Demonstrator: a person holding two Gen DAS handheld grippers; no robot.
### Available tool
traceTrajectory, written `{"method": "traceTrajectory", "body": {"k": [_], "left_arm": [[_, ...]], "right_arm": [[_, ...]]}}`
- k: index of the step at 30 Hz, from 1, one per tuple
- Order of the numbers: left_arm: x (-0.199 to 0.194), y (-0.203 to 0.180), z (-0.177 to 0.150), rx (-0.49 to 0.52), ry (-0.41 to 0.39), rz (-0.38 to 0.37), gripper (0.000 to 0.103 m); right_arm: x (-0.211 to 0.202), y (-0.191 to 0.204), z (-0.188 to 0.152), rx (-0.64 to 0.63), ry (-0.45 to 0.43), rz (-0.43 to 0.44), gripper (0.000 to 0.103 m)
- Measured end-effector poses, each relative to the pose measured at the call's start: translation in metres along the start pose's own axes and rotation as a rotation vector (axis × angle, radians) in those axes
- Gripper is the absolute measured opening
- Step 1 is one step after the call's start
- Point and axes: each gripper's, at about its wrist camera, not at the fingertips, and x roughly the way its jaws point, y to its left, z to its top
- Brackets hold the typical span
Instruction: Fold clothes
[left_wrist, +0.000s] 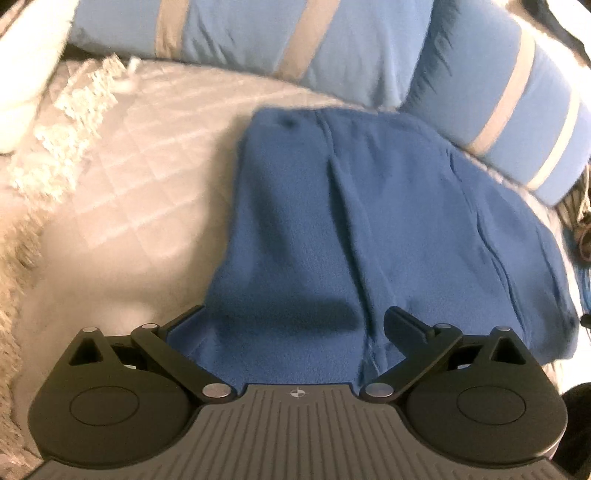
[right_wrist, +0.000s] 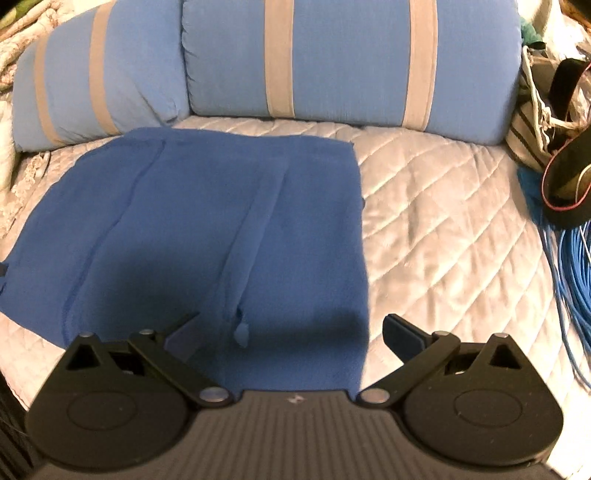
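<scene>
the blue fleece garment (right_wrist: 207, 236) lies flat on the quilted bed (right_wrist: 436, 229), near the striped pillows (right_wrist: 347, 59), seemingly folded once already; more folds look due. my left gripper (left_wrist: 295, 325) and right gripper (right_wrist: 291, 328) both gape wide over its near edge, holding nothing

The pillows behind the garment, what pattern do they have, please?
Light blue with beige stripes; the pillows show best in the right wrist view.

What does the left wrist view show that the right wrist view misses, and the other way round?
Left wrist only: a fringed cream throw along the bed's left side. Right wrist only: coiled blue cable and a black bag at the right. Both show the blue fleece garment lying on the quilted bedcover, striped blue pillows behind, and open tongs: left tongs, right tongs.
</scene>
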Motion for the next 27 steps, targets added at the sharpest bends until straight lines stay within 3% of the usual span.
{"method": "traceTrajectory", "body": {"k": [6,12,18,23,27], "left_arm": [[-0.007,0.021,0.021,-0.046,-0.043,-0.05,0.103],[0.014,0.034,0.042,-0.039,-0.024,-0.018,0.103],[0.044,0.042,0.06,-0.031,0.004,-0.027,0.102],[0.071,0.049,0.07,-0.056,0.017,-0.08,0.102],[0.086,0.058,0.067,-0.076,0.017,-0.136,0.103]], "right_arm": [[0.012,-0.02,0.02,-0.013,0.024,-0.02,0.101],[0.045,-0.046,0.041,0.054,0.05,0.021,0.101],[0.073,-0.063,0.055,0.097,0.062,0.116,0.101],[0.097,-0.074,0.065,0.153,0.092,0.147,0.101],[0.125,-0.088,0.058,0.249,0.147,0.223,0.101]]}}
